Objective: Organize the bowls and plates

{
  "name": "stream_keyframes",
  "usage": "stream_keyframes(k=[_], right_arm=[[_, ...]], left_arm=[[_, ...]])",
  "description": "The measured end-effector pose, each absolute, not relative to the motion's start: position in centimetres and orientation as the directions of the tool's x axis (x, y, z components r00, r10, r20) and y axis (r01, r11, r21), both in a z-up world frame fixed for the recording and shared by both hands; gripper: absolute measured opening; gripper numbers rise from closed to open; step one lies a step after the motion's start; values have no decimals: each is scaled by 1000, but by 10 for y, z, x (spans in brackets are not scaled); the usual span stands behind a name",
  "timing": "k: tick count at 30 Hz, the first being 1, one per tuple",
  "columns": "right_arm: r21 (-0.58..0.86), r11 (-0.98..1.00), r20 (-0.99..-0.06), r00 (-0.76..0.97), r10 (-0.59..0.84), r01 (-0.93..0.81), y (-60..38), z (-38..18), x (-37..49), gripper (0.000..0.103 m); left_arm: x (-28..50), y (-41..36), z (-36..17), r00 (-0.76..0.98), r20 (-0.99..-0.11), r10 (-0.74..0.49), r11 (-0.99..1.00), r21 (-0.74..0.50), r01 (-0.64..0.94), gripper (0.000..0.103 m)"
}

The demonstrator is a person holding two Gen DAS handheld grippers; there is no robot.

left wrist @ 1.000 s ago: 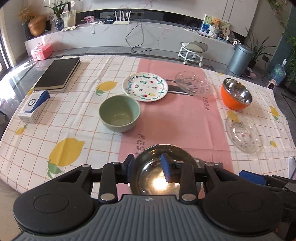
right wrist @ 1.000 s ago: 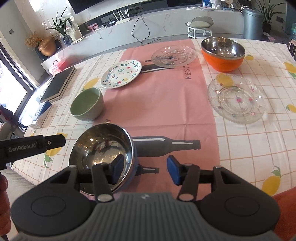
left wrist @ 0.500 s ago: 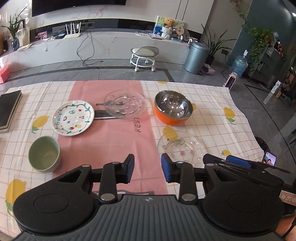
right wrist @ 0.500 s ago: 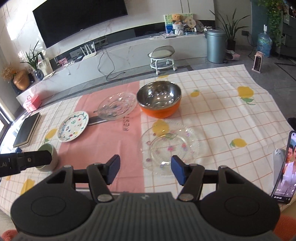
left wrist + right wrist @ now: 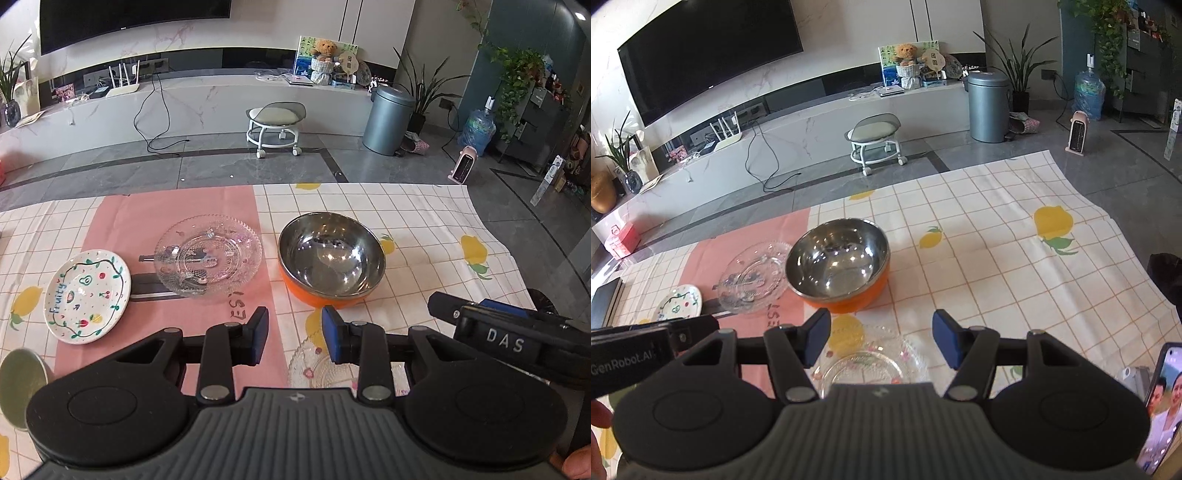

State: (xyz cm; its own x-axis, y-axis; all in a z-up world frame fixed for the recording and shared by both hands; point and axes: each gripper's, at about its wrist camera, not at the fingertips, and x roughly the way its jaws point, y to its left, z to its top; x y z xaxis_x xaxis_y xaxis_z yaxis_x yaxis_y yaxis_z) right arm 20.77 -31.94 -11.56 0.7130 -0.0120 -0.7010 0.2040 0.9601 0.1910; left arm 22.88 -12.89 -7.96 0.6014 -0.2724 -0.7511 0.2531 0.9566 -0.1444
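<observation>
You are holding both tools empty above the near edge of the table: the left gripper [image 5: 294, 334] is sitting with its jaws partly spread on nothing, and the right gripper [image 5: 880, 341] is standing wider, also on nothing. The orange bowl [image 5: 837, 266] is sitting at the centre of both views, just beyond the fingertips, and the near glass plate [image 5: 868, 363] is lying directly under the right gripper at lower centre. That plate is your main risk: it is clear and thin-rimmed, so if you are dropping toward the bowl you may be clipping its edge or sliding it across the tablecloth [image 5: 997, 240]. The bowl's steel wall is looking slick and rounded, so a shallow pinch on its rim could be slipping off. The far glass plate [image 5: 208, 254] is lying just left of the bowl, the painted plate [image 5: 88, 295] further left, and a green bowl [image 5: 20, 387] is peeking in at the lower left edge. The two tools are running close together, so you may be knocking them. A phone [image 5: 1161, 410] is propped at the lower right. Beyond the checked, lemon-printed cloth you are facing a grey tiled floor, a wheeled stool [image 5: 275, 123], a bin [image 5: 388, 120], and a television [image 5: 709, 55] at upper left.
</observation>
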Motion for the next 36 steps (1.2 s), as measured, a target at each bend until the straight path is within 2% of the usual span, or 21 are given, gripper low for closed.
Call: stream_keyframes(k=[4,7,9,19,24,27,36], right_arm=[[217,948,-704,710,-12,232,-333,-127,237,60],[244,939,-716,698,4,245,-337,-138,259,52],[255,936,-724,689,20,241,-336,-146,270,46],[248,927,-778,628,16,283,-330,-178,320,31],[263,922,-790,612,38,283,-329,-190,325,18],[284,917,-790,611,58,279,-329,-193,326,16],[296,915,-783,619,69,272,-331,-194,324,14]], left_arm=[[258,-125,-94,591,-735,-332,943,-241,229,37],[276,-127,-103,593,-728,-344,939,-274,209,37],[289,-130,-111,589,-733,-339,940,-279,194,37],[327,-144,-150,541,-776,-325,945,-294,146,32],[331,-149,-160,533,-791,-301,953,-272,135,29],[336,-151,-164,510,-814,-276,961,-251,119,20],[337,-155,-162,496,-834,-244,969,-225,98,17]])
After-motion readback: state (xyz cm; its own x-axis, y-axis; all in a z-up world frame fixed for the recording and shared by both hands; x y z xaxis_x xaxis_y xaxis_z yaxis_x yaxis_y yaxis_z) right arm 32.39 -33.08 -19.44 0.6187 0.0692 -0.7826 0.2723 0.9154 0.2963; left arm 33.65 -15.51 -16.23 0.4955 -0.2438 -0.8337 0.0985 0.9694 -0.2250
